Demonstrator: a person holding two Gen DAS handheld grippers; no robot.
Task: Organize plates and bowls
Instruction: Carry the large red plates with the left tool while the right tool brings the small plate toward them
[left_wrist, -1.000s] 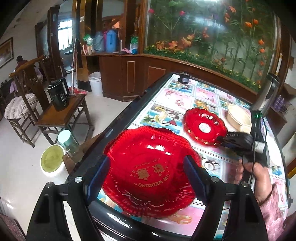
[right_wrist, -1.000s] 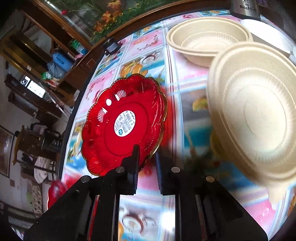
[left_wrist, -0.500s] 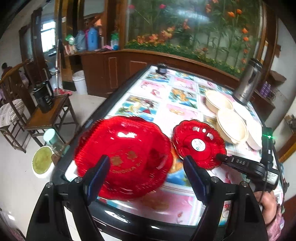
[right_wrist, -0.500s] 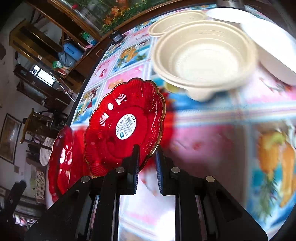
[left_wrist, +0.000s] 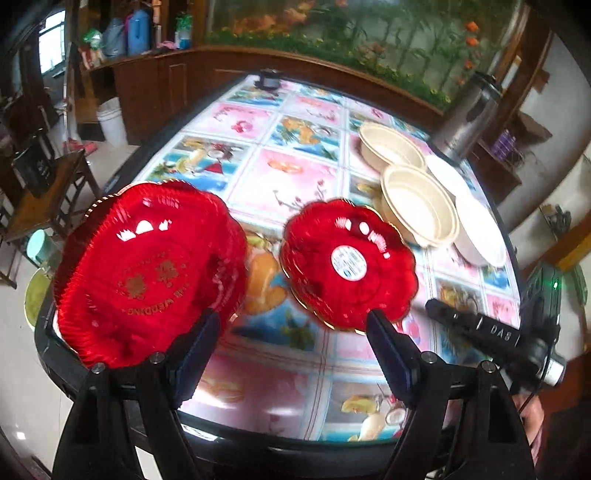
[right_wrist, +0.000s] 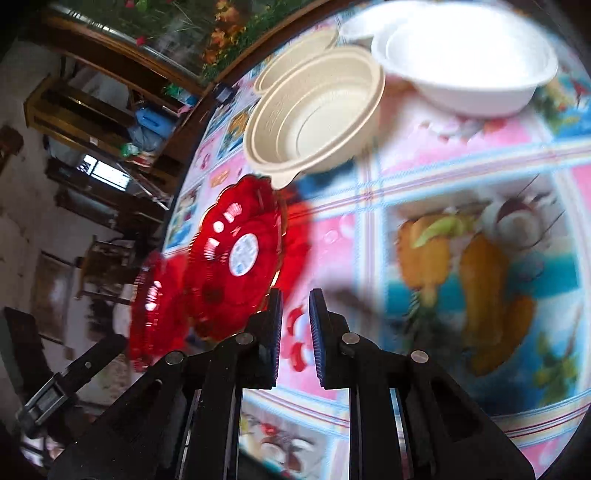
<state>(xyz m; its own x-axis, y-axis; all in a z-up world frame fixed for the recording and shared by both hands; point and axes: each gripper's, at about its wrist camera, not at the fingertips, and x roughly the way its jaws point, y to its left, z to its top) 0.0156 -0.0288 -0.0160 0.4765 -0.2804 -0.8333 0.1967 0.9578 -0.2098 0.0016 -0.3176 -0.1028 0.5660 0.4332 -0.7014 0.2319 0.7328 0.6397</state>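
Fruit-print tabletop (left_wrist: 295, 177) w/ cream bowls at far right: left hand-held gripper (left_wrist: 295, 354) gapes wide, empty; right hand-held gripper (right_wrist: 295, 332), narrow gap, seems to pinch small red plate (right_wrist: 236, 258) by its rim, tilted, just beside big red plate (left_wrist: 147, 269) at the near-left edge; next, prob. stack it on that one.

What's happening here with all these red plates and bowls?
A person is tidying dishes on a picture-printed table using a two-finger gripper in each hand. The right gripper appears to pinch the rim of the small red plate and holds it tilted. The left gripper is wide open, holding nothing, with the large red plate in front of it at the table's near edge. Two cream bowls and white dishes sit farther back.
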